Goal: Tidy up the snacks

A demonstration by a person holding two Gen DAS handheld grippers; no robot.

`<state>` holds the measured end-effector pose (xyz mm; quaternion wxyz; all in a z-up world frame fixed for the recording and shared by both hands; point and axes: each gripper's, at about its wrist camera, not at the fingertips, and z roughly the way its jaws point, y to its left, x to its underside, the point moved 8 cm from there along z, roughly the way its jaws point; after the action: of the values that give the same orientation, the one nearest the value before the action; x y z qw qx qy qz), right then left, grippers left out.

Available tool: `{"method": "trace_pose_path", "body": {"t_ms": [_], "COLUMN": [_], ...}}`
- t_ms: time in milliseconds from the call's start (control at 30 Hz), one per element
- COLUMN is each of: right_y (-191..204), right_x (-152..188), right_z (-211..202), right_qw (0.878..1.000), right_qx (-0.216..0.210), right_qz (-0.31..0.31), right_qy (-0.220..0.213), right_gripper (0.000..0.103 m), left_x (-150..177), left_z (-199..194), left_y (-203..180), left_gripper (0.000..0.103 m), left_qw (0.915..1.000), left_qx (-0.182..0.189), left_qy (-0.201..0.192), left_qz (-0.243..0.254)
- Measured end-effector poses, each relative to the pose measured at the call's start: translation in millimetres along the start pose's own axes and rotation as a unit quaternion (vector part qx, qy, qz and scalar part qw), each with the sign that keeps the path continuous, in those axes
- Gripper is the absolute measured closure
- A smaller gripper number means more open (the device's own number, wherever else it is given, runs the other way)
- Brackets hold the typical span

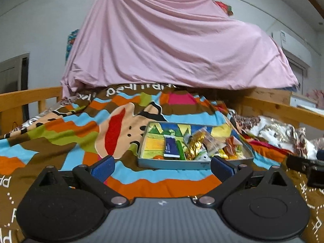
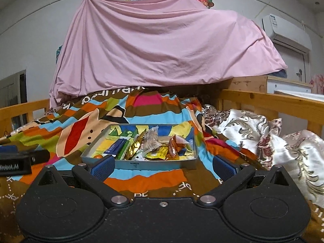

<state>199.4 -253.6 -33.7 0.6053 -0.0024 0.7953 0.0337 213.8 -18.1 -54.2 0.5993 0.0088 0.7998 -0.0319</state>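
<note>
A grey metal tray (image 1: 174, 165) with a colourful patterned floor lies on the bed, just beyond both grippers; it also shows in the right wrist view (image 2: 156, 165). It holds a blue snack box (image 1: 171, 146), a green bar, gold foil packets (image 1: 194, 148), a clear packet and orange and yellow wrappers (image 2: 160, 151). My left gripper (image 1: 162, 167) is open and empty, its blue pads level with the tray's near wall. My right gripper (image 2: 162, 167) is open and empty in front of the tray.
A colourful striped blanket (image 1: 81, 133) covers the bed. A satin floral quilt (image 2: 263, 137) is bunched at the right. A pink sheet (image 2: 151, 50) hangs over the far end. Wooden rails (image 2: 273, 101) run along both sides.
</note>
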Motion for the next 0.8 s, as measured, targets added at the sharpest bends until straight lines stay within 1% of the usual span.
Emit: {"method": "trace_pose_path", "body": {"t_ms": [167,267,333,467,567,633,700,800], "right_y": [10,18,21,25,23,22,22,19], "right_x": [0,1,4,7,9,12,13,14], "right_z": [25,39,45,45,44,44,42,42], "right_qw": [1.0,1.0,1.0,0.999,0.999,0.999,0.999,0.999], "right_qx": [-0.017,-0.017,-0.018,-0.027,-0.023,-0.022,-0.018,-0.013], "right_qz": [-0.001,-0.013,-0.018,-0.018,-0.013,-0.009,-0.015,-0.016], "right_qy": [0.004,0.004,0.01,0.02,0.029,0.037,0.036,0.036], "right_gripper": [0.001,0.001,0.001,0.001,0.001,0.001,0.001,0.001], "left_x": [6,7,8,11,17,21,23,23], "left_z": [11,19,24,35,39,39,40,40], "left_y": [1,7,10,10,5,5,7,12], "left_gripper": [0.0,0.0,0.0,0.0,0.0,0.0,0.0,0.0], "left_qw": [0.9998,0.9994,0.9992,0.9988,0.9982,0.9981,0.998,0.9978], "left_qx": [-0.004,-0.008,-0.003,0.002,0.015,0.011,0.004,0.0], "left_qy": [0.021,0.032,0.036,0.046,0.058,0.06,0.063,0.064], "left_qz": [0.005,-0.012,-0.019,-0.017,-0.009,-0.005,-0.005,-0.015]}}
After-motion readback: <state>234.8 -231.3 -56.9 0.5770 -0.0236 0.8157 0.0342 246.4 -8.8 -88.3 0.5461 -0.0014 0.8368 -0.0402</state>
